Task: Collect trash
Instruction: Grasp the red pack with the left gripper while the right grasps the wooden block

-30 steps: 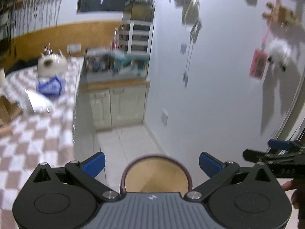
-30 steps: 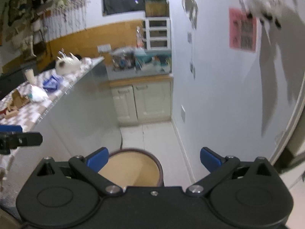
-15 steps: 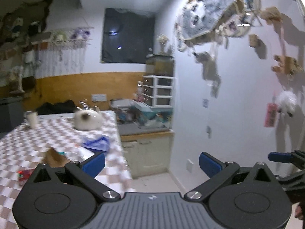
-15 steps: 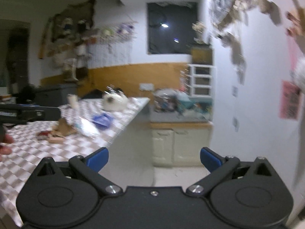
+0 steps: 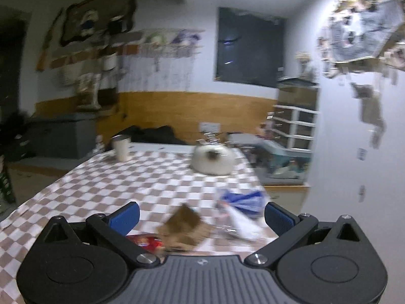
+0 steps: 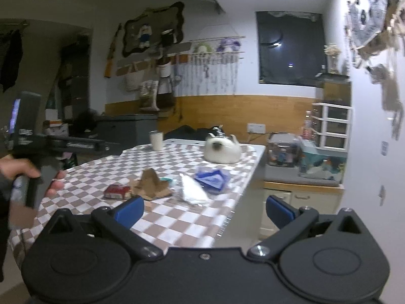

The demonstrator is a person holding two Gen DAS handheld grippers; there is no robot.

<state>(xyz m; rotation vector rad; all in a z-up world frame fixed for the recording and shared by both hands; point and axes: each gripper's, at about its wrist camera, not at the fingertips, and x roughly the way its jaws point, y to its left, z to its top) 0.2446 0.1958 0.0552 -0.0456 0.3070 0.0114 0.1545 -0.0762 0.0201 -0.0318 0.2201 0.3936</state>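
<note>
Right wrist shows both your hand-held grippers, right (image 6: 203, 209) and left (image 5: 201, 215), spread empty; the crumpled brown paper (image 6: 151, 184) by the desk's (image 6: 177, 225) right edge looks light and probably soft, so pinch its raised peak.

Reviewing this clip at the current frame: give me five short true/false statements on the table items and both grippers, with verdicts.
1. Both the left gripper and right gripper are open and hold nothing. True.
2. The red packet lies on the checkered table. True.
3. The brown cardboard piece is clamped in the right gripper. False: it lies on the table, beside the red packet.
4. The blue wrapper lies on the floor. False: it is on the table, near the clear plastic bag.
5. A white cup stands at the table's far end. True.
</note>
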